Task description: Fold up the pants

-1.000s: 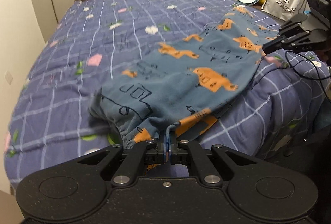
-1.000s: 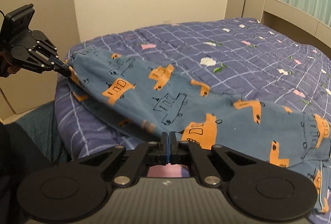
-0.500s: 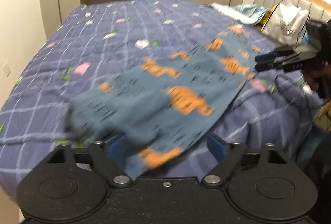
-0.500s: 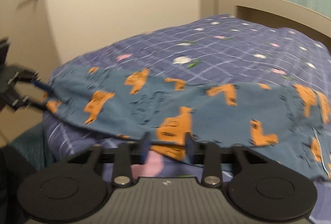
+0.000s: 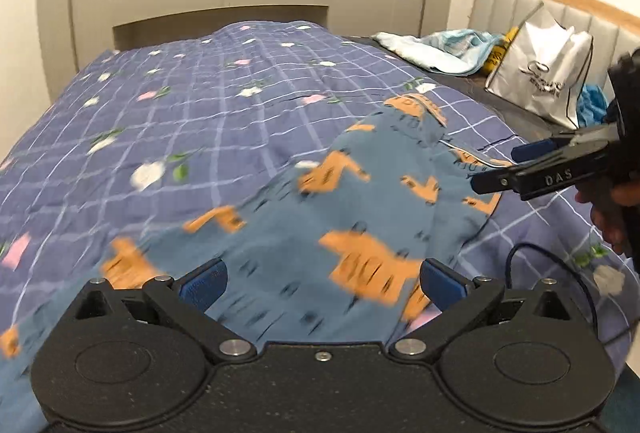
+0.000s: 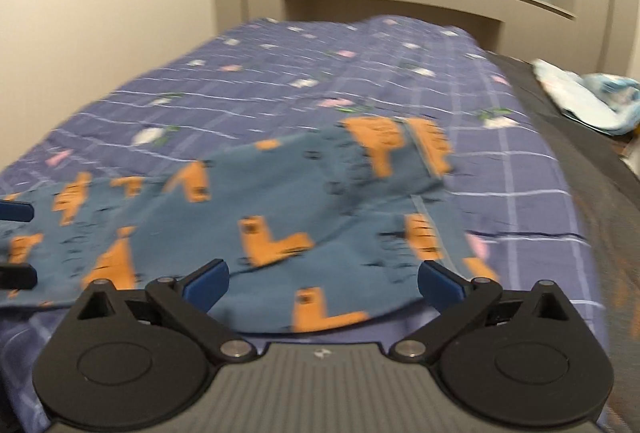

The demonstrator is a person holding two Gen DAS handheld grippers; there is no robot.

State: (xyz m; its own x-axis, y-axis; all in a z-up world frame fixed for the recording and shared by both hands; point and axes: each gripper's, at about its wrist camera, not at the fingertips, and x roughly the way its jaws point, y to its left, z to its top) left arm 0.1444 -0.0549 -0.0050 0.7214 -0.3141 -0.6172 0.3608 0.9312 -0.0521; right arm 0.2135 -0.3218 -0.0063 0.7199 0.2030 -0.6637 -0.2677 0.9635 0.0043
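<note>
Blue pants [image 5: 340,217] with an orange print lie spread across the near edge of the bed; the pictures are blurred by motion. My left gripper [image 5: 322,285] hangs just above the cloth, its jaws opening wide, pads clear of the fabric. In the same view my right gripper [image 5: 500,167] comes in from the right over the pants' far end, held by a person's hand [image 5: 608,209]. In the right wrist view the right gripper [image 6: 322,283] has its jaws opening wide above the pants [image 6: 280,217], gripping nothing. The left gripper [image 6: 16,243] shows at the left edge, open.
A purple checked bedspread [image 5: 200,105] with flowers covers the bed. Near the padded headboard [image 5: 560,13] stand a white shopping bag [image 5: 540,73] and a pale blue bundle of cloth [image 5: 440,49]. A black cable [image 5: 532,257] trails over the bed's right side.
Both grippers were shut on the pants' edge a second ago; both have let go and spread wide. The pants have dropped onto the bed, and both views have swung toward the window.
</note>
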